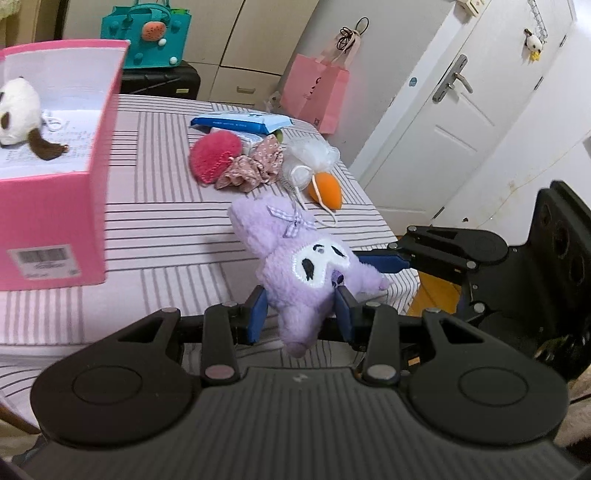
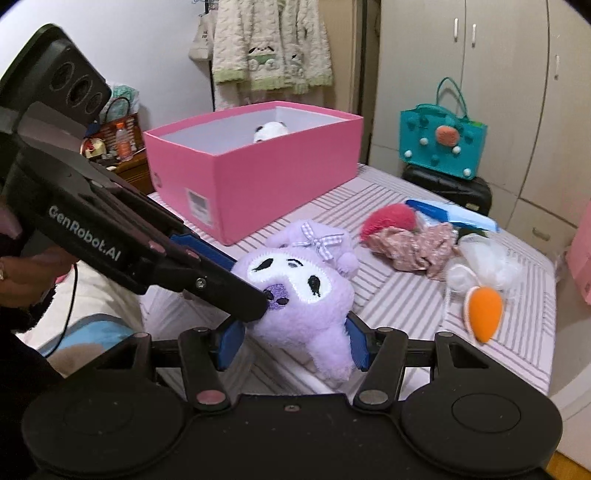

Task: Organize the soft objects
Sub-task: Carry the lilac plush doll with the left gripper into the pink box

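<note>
A purple plush toy (image 1: pixel 310 266) with a white face and a checked bow is held at the near edge of the striped table (image 1: pixel 166 229). My left gripper (image 1: pixel 301 312) is shut on its lower body. My right gripper (image 2: pixel 293 341) is also shut on the purple plush (image 2: pixel 306 291), from the other side. The right gripper shows in the left wrist view (image 1: pixel 384 262), touching the plush's head. The pink box (image 1: pixel 55 177) stands at the left with a panda plush (image 1: pixel 18 110) inside; it also shows in the right wrist view (image 2: pixel 258 173).
Farther on the table lie a red sponge (image 1: pixel 214 155), a floral scrunchie (image 1: pixel 255 166), a white mesh puff (image 1: pixel 314 157), an orange sponge (image 1: pixel 327 190) and blue wipes packs (image 1: pixel 240 123). A teal bag (image 1: pixel 147 33), a pink paper bag (image 1: pixel 316 92) and a white door (image 1: pixel 454 110) stand behind.
</note>
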A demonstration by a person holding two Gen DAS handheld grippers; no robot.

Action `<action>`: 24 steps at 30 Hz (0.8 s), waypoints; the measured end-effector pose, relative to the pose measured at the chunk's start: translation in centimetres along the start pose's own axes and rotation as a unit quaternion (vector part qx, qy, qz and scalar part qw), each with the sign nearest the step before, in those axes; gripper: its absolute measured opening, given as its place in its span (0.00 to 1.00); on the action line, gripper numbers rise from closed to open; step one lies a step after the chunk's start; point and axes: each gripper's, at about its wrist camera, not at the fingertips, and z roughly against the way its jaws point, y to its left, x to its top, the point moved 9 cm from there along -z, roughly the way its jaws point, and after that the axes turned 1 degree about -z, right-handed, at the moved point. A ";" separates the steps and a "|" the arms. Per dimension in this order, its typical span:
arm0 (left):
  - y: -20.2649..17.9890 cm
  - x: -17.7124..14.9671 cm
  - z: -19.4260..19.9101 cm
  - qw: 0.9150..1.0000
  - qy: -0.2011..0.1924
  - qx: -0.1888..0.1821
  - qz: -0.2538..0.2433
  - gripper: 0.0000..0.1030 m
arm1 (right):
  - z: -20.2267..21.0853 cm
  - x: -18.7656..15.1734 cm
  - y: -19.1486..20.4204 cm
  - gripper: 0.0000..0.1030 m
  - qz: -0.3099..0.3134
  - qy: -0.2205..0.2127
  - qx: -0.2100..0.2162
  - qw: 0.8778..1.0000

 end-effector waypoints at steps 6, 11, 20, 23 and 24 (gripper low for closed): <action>0.7 -0.3 3.0 1.000 0.008 0.003 0.008 0.37 | 0.6 1.2 2.3 0.61 -0.003 0.012 0.030 0.999; 1.7 -0.4 4.9 1.000 0.002 0.013 0.013 0.37 | 0.7 2.7 4.4 0.61 0.015 0.012 0.042 0.999; 4.5 0.7 8.1 0.999 -0.003 0.030 0.030 0.38 | -0.7 5.7 7.3 0.61 0.045 0.018 0.063 0.997; 5.4 1.4 9.0 0.999 -0.015 0.031 0.038 0.39 | -0.8 7.1 8.0 0.61 0.067 0.004 0.058 0.996; 5.7 1.7 9.2 0.999 -0.018 0.033 0.038 0.39 | -0.8 7.5 8.2 0.61 0.070 0.000 0.055 0.996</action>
